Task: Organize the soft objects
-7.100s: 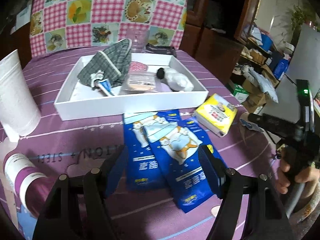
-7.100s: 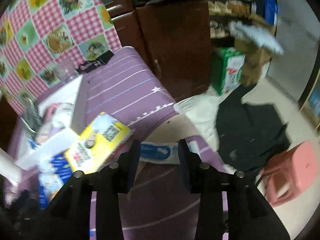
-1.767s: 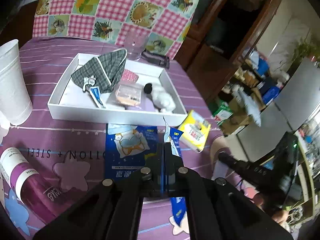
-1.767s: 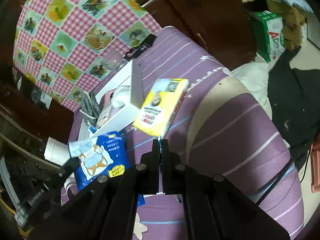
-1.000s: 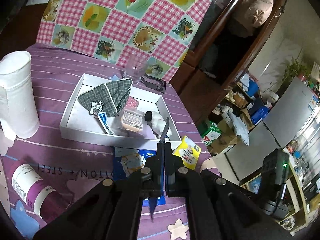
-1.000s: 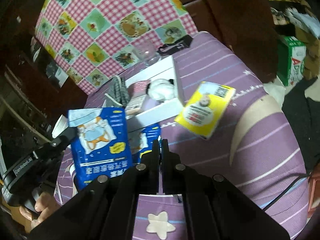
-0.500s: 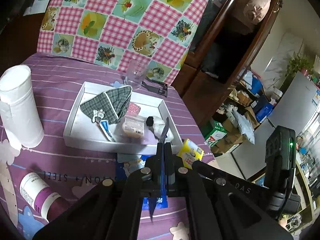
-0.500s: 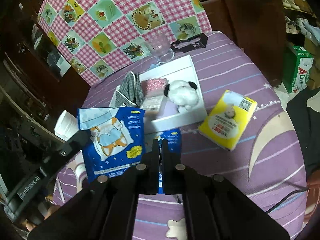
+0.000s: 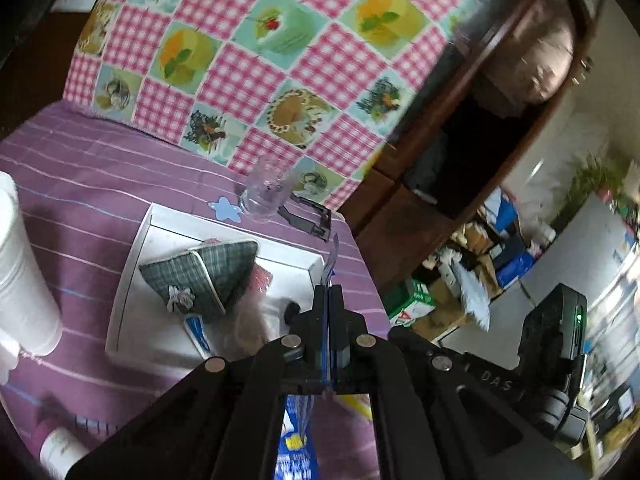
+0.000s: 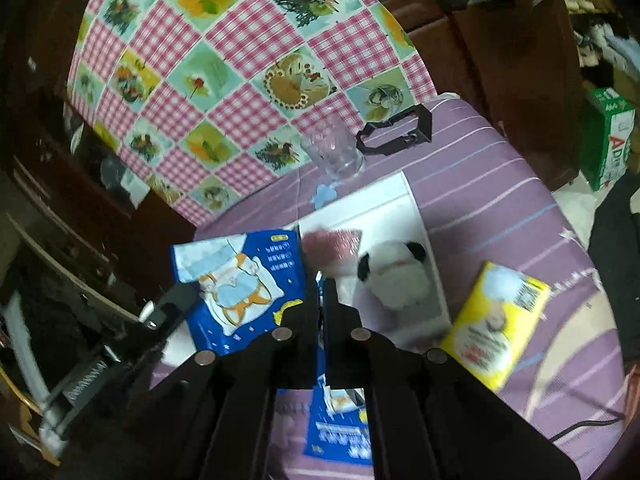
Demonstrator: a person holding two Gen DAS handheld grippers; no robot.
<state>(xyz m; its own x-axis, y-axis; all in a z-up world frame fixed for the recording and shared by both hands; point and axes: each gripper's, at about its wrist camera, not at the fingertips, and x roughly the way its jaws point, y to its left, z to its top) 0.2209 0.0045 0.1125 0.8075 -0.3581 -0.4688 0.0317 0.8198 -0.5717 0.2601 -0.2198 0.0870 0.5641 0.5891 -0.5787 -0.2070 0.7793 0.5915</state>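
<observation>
Blue tissue packs, two; one yellow pack.

Blue packs: two
Yellow pack: one
White tray: one
Plush toy: one
Glass: one

Purple bottle cut off by frame edge

A round table under a purple striped cloth carries a white tray in its middle, a clear glass and black clip behind the tray, a yellow pack near the right edge, and a blue pack nearest.
</observation>
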